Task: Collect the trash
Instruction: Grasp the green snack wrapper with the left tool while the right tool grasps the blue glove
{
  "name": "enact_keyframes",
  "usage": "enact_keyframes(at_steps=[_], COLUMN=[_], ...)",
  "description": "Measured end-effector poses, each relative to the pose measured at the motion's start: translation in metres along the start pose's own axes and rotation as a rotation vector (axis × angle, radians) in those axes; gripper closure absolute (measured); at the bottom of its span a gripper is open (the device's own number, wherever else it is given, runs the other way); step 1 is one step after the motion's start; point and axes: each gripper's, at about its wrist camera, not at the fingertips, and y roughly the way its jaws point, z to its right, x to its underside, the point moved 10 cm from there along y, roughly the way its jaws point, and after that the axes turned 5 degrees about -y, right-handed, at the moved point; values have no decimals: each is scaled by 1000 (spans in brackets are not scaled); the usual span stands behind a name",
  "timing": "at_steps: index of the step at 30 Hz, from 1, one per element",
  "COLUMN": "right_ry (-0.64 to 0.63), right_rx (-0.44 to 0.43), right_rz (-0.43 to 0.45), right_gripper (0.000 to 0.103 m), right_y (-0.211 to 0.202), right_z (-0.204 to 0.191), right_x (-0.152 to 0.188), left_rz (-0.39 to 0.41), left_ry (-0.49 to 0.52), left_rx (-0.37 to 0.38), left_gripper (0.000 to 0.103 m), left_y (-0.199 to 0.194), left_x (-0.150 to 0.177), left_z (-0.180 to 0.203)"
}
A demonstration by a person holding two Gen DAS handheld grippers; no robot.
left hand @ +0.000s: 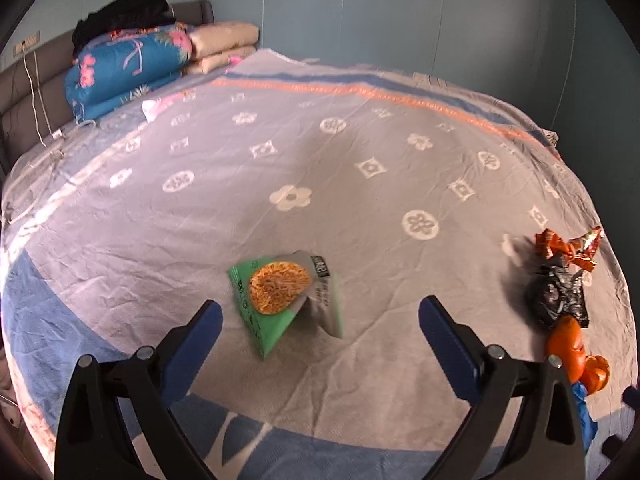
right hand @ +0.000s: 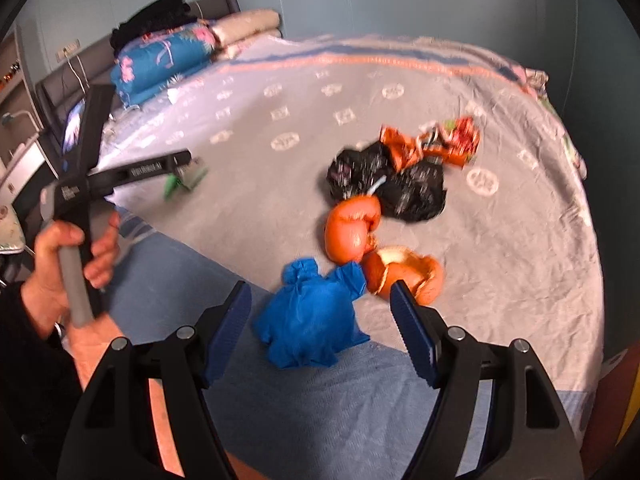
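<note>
A green noodle packet [left hand: 286, 298] lies on the bed, just ahead of my open left gripper [left hand: 320, 312], between its fingers. My right gripper [right hand: 320, 300] is open over a crumpled blue glove [right hand: 310, 316] at the bed's near edge. Beyond it lie orange peels [right hand: 352, 230], a black plastic bag [right hand: 412, 192] and orange-red wrappers [right hand: 436, 146]. The same pile shows at the right of the left wrist view: peel [left hand: 570, 344], black bag [left hand: 556, 292], wrappers [left hand: 568, 246]. The left gripper's body [right hand: 136, 172] shows in the right wrist view near the green packet [right hand: 186, 180].
The bed carries a grey patterned blanket [left hand: 320, 168] with blue borders. Folded blue floral quilts [left hand: 124, 68], pillows [left hand: 224, 46] and black clothes [left hand: 124, 12] are stacked at the headboard. A cable [left hand: 36, 100] hangs at the left. The bed's right edge [right hand: 588, 208] drops off.
</note>
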Motion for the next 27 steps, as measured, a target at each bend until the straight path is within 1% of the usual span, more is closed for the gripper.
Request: enact_keyframes(at_steps=[1, 4, 6, 9, 11, 12, 13, 14, 15, 16, 18, 20, 23, 27], right_ry=[8, 26, 34, 37, 44, 43, 40, 31, 23, 21, 17, 13, 11, 20], right_rx=[5, 2, -7, -14, -26, -30, -33, -39, -45, -49, -66, -80, -105, -136], right_rz=[-21, -41, -54, -68, -85, -86, -85, -82, -80, -81, -82, -77, -74, -59], right_gripper=[34, 34, 34, 36, 42, 43, 47, 50, 53, 57, 63, 72, 79, 85], right_y=[9, 24, 33, 44, 51, 53, 54, 55, 57, 58, 60, 59, 58, 52], right_z=[0, 2, 2, 3, 3, 1, 0, -2, -5, -6, -9, -11, -13, -15], right_x=[4, 9, 11, 17, 20, 20, 20, 20, 20, 20, 22, 23, 23, 17], left_rz=[-11, -43, -59, -72, -88, -96, -99, -97, -100, -98, -87, -73, -68, -55], left_ry=[3, -6, -21, -14, -8, -5, 5, 20, 24, 21, 25, 34, 26, 3], left_rx=[-3, -19, -12, -7, -8, -9, -14, -20, -9, -4, 3, -9, -10, -3], left_gripper=[8, 8, 9, 16, 28, 32, 43, 49, 56, 59, 78, 80, 87, 89], left_y=[6, 23, 30, 42, 50, 53, 55, 56, 57, 57, 57, 55, 55, 51], left_x=[0, 1, 1, 0, 2, 3, 4, 4, 3, 3, 2, 1, -1, -7], left_z=[-2, -7, -8, -4, 0, 3, 6, 11, 15, 18, 24, 27, 27, 24])
